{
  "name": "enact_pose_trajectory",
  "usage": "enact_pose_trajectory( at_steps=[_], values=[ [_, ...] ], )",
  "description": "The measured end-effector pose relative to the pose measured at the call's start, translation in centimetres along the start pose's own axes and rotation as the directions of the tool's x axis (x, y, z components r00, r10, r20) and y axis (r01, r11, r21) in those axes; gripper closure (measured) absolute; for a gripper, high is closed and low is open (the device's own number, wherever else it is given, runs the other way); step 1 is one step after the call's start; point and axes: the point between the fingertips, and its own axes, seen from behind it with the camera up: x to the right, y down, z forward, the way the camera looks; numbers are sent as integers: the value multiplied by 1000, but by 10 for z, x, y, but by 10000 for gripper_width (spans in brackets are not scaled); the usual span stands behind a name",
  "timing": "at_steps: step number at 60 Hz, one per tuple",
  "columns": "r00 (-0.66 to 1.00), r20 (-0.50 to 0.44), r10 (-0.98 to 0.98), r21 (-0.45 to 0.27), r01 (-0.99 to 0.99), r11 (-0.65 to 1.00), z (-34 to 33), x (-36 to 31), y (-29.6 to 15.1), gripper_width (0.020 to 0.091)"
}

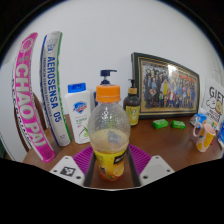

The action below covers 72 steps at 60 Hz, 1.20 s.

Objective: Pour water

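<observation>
Furthest left, two tall packets are seen leaning against the wall: a pink-lettered packet (30, 95) and, beside it, a white Aerosensa packet (54, 85). To their right a small blue-and-white bottle (78, 112) and a white pump bottle (105, 82) are stood on the wooden surface (170, 145).

In the middle, just ahead of the camera, a clear plastic bottle (108, 135) with an orange cap is seen upright, with orange liquid in its lower part. It is held within the gripper (108, 168): the purple pads (137, 158) are seen flanking its lower body at either side, and they appear to be pressed against it, so the gripper is closed on the bottle.

Just behind the bottle to the right, a dark pump bottle (132, 105) is placed. Further right, a framed photograph (165, 85) is leant against the wall, with two small green items (168, 124) lying before it. At the far right, a white carton (213, 105) and an orange-and-white object (203, 133) are partly visible.
</observation>
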Motion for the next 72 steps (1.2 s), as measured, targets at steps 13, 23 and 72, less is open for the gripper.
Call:
enact_pose_trajectory(
  at_steps=[13, 23, 72],
  values=[
    [998, 45, -53, 26, 52, 998, 1, -8, -2, 806],
    [997, 75, -33, 29, 31, 999, -13, 1, -22, 868],
    [-464, 350, 814, -391, -862, -323, -53, 265, -151, 871]
  ],
)
